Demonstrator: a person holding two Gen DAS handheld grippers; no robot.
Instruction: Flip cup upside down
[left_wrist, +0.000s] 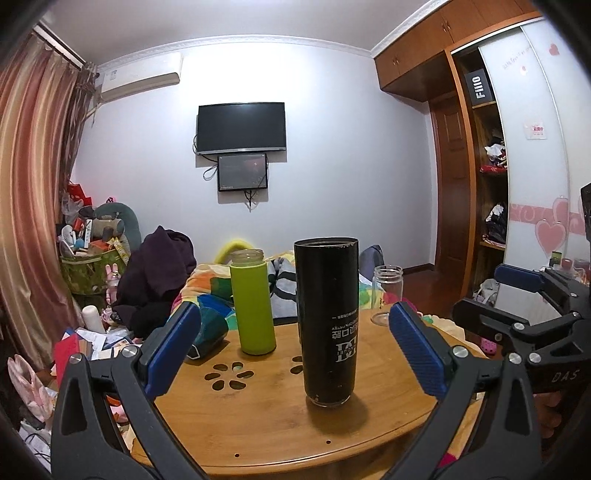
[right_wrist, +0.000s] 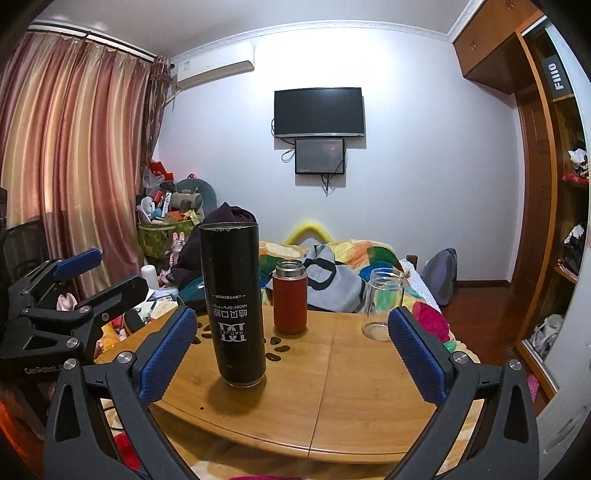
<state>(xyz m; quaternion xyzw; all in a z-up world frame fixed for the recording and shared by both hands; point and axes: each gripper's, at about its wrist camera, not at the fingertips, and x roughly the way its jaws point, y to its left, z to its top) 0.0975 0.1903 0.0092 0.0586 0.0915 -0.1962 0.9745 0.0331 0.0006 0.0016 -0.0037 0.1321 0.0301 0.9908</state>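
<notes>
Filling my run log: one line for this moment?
black cup: printing inverted, on table | left tool: open | right tool: open

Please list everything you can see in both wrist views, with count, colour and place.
black cup: 1, black with white upside-down print, standing near the table's front.
green bottle: 1, lime, lidless, behind-left of the black cup in the left wrist view.
red flask: 1, red with steel neck, behind the black cup in the right wrist view.
glass jar: 1, clear, far right of the table.
table: 1, bamboo-coloured, with flower cut-outs.
TV: 1, black, on the wall; a smaller screen below it.
curtain: pink-striped, left.
wardrobe: brown, right.
left tool: blue pads, open around the black cup, not touching.
right tool: blue pads, open, empty.
</notes>
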